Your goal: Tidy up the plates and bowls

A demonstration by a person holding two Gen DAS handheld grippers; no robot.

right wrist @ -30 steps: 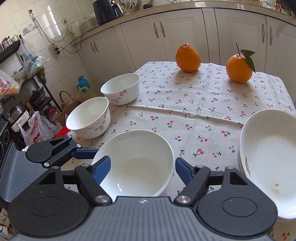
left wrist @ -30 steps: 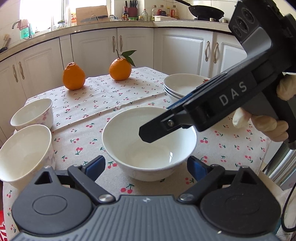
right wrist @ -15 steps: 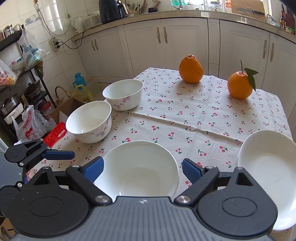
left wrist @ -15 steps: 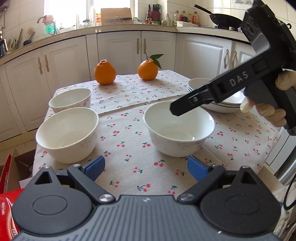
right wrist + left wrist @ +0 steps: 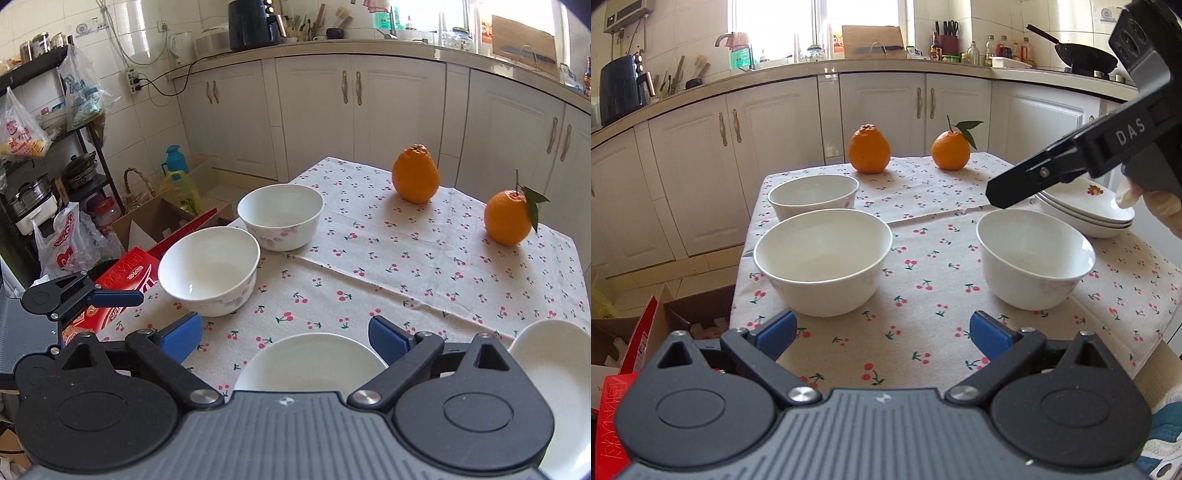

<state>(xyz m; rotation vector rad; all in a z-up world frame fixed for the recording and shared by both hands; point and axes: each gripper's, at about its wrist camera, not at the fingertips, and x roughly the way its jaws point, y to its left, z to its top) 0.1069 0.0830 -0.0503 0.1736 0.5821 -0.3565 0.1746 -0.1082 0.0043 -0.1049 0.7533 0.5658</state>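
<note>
Lettering "DAS" marks the right gripper [image 5: 1015, 192] above a bowl [image 5: 1034, 258]; both it and the left gripper [image 5: 882, 332] gape empty.

This is a home kitchen. White cabinets [image 5: 775, 155] run under a counter [image 5: 886, 68] across the top of the frame, with a knife block [image 5: 947, 40] and wok [image 5: 1086, 61] at upper right. A kettle [image 5: 183, 46] stands at upper left.
</note>
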